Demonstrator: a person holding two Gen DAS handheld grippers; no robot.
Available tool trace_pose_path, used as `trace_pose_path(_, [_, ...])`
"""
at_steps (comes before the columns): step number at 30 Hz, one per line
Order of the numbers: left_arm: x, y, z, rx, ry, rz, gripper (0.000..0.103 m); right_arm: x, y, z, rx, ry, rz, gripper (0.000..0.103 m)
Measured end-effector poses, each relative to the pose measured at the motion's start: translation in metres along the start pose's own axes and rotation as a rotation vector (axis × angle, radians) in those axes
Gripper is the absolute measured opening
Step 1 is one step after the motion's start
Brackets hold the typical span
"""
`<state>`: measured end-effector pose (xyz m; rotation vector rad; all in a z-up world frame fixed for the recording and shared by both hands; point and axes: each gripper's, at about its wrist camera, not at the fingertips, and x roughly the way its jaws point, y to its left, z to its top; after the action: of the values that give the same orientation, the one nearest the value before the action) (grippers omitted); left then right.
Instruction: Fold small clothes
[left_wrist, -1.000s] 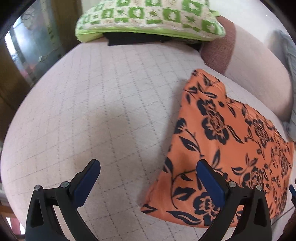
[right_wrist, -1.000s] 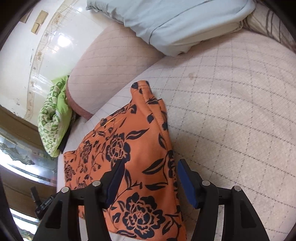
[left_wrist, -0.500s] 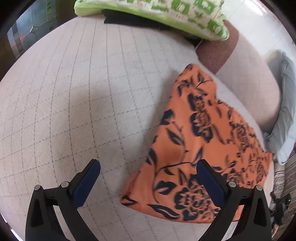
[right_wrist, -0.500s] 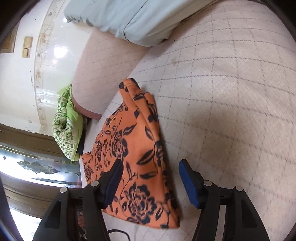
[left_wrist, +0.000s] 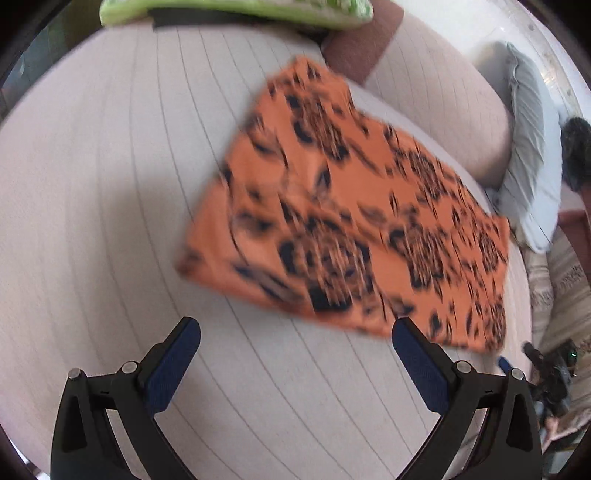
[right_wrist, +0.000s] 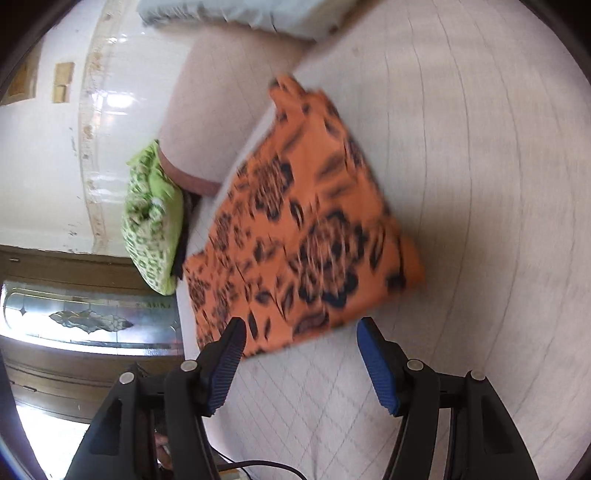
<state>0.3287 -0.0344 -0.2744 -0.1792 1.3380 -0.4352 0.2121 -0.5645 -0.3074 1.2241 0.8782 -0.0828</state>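
An orange garment with a black flower print (left_wrist: 351, 206) lies flat and folded on the pale quilted bed (left_wrist: 110, 184). My left gripper (left_wrist: 295, 334) stands open just short of the garment's near edge, with only mattress between its blue pads. The same orange garment (right_wrist: 303, 236) fills the middle of the right wrist view. My right gripper (right_wrist: 299, 332) is open too, its fingertips at the cloth's near edge and nothing pinched. Both views are blurred by motion.
A green patterned pillow (left_wrist: 236, 11) lies over a dark cloth at the bed's far end. A pale bolster (left_wrist: 443, 99) runs along the wall side, with a grey-blue pillow (left_wrist: 532, 177) beyond it. The other gripper (left_wrist: 546, 373) shows at the right edge. A wooden glass-panelled door (right_wrist: 81, 321) stands past the bed.
Both grippers have drawn back off the garment, which now lies wholly ahead of their fingertips. Both views have tilted further down towards the bed. The jaws stay open.
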Motion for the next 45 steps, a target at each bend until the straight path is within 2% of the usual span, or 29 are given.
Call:
trace_pose_path(6, [0.015, 0.007, -0.008, -0.11, 0.044, -0.101, 0.103, 0.026, 0.003, -0.021, 0.03, 0.038, 0.012, 0.066])
trace_pose_path(11, [0.028, 0.008, 0.013, -0.207, -0.02, -0.115, 0.103, 0.037, -0.01, -0.016, 0.089, 0.004, -0.002, 0.066])
trace_pose_path(19, [0.05, 0.001, 0.05, -0.303, -0.136, -0.137, 0.103, 0.053, -0.019, 0.013, 0.141, -0.062, 0.086, 0.066])
trace_pose_path(24, [0.059, -0.003, 0.059, -0.363, -0.215, -0.179, 0.103, 0.06, -0.019, 0.024, 0.137, -0.153, 0.139, 0.066])
trace_pose_path(26, [0.06, -0.004, 0.061, -0.367, -0.244, -0.183, 0.098, 0.061, -0.014, 0.025, 0.092, -0.188, 0.138, 0.066])
trace_pose_path(28, [0.063, -0.007, 0.062, -0.348, -0.258, -0.149, 0.081, 0.062, -0.01, 0.025, 0.058, -0.201, 0.117, 0.062])
trace_pose_path(29, [0.067, -0.009, 0.064, -0.339, -0.259, -0.139, 0.061, 0.063, -0.01, 0.025, 0.05, -0.213, 0.101, 0.051])
trace_pose_path(30, [0.072, -0.011, 0.066, -0.328, -0.256, -0.135, 0.045, 0.064, -0.013, 0.025, 0.053, -0.221, 0.085, 0.033])
trace_pose_path(31, [0.076, -0.011, 0.067, -0.321, -0.253, -0.133, 0.041, 0.065, -0.017, 0.026, 0.06, -0.222, 0.077, 0.027])
trace_pose_path(32, [0.079, -0.011, 0.068, -0.322, -0.258, -0.134, 0.041, 0.066, -0.021, 0.027, 0.07, -0.222, 0.084, 0.024])
trace_pose_path(35, [0.084, -0.01, 0.072, -0.336, -0.262, -0.163, 0.041, 0.065, -0.013, 0.026, 0.035, -0.227, 0.072, 0.024])
trace_pose_path(36, [0.085, -0.008, 0.073, -0.344, -0.262, -0.175, 0.045, 0.065, -0.012, 0.026, 0.031, -0.228, 0.069, 0.024])
trace_pose_path(37, [0.087, -0.006, 0.073, -0.359, -0.268, -0.197, 0.055, 0.067, -0.014, 0.026, 0.042, -0.226, 0.074, 0.024])
trace_pose_path(39, [0.088, -0.007, 0.074, -0.359, -0.279, -0.232, 0.064, 0.068, -0.015, 0.028, 0.071, -0.22, 0.085, 0.026])
trace_pose_path(42, [0.089, -0.012, 0.077, -0.332, -0.281, -0.217, 0.064, 0.069, -0.016, 0.029, 0.081, -0.218, 0.086, 0.028])
trace_pose_path(44, [0.09, -0.012, 0.079, -0.339, -0.294, -0.201, 0.045, 0.071, -0.013, 0.029, 0.051, -0.225, 0.086, 0.027])
trace_pose_path(45, [0.092, -0.011, 0.081, -0.338, -0.292, -0.198, 0.033, 0.071, -0.01, 0.028, 0.021, -0.228, 0.084, 0.028])
